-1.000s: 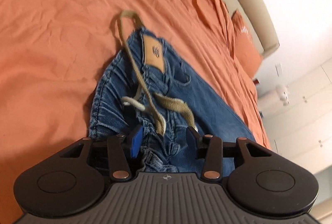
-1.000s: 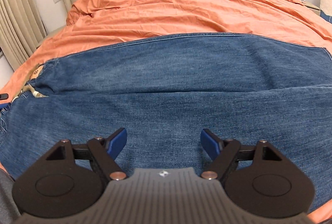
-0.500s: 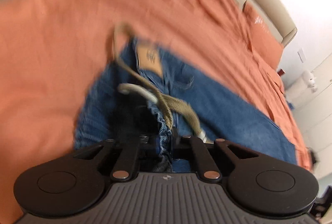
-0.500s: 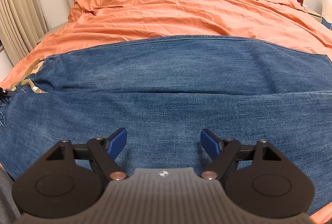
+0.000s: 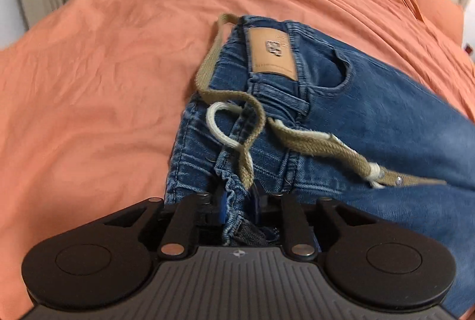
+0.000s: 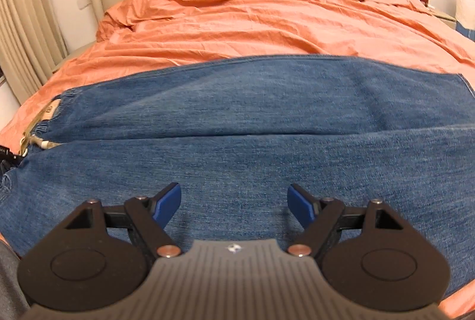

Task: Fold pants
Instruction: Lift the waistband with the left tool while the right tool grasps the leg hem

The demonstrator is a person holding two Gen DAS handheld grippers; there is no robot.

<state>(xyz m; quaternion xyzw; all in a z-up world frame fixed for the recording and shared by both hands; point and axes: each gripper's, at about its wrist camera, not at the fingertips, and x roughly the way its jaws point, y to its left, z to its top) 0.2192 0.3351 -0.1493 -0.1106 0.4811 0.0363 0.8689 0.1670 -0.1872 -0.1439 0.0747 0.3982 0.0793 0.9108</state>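
Left gripper [image 5: 237, 201] pinches jeans [image 5: 371, 118] waistband, ready to lift. Right gripper [image 6: 234, 201] fingers wide apart above legs, holding nothing.

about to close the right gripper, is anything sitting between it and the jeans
Nothing visible is. The right gripper is open directly over bare denim of the jeans. The drawstring lies far off at the waistband end, where the left gripper is shut on the jeans.

Faded blue denim pants [image 5: 371, 100], woven drawstring [image 5: 323, 142], wrinkled matt orange cotton bedsheet [image 5: 104, 52].
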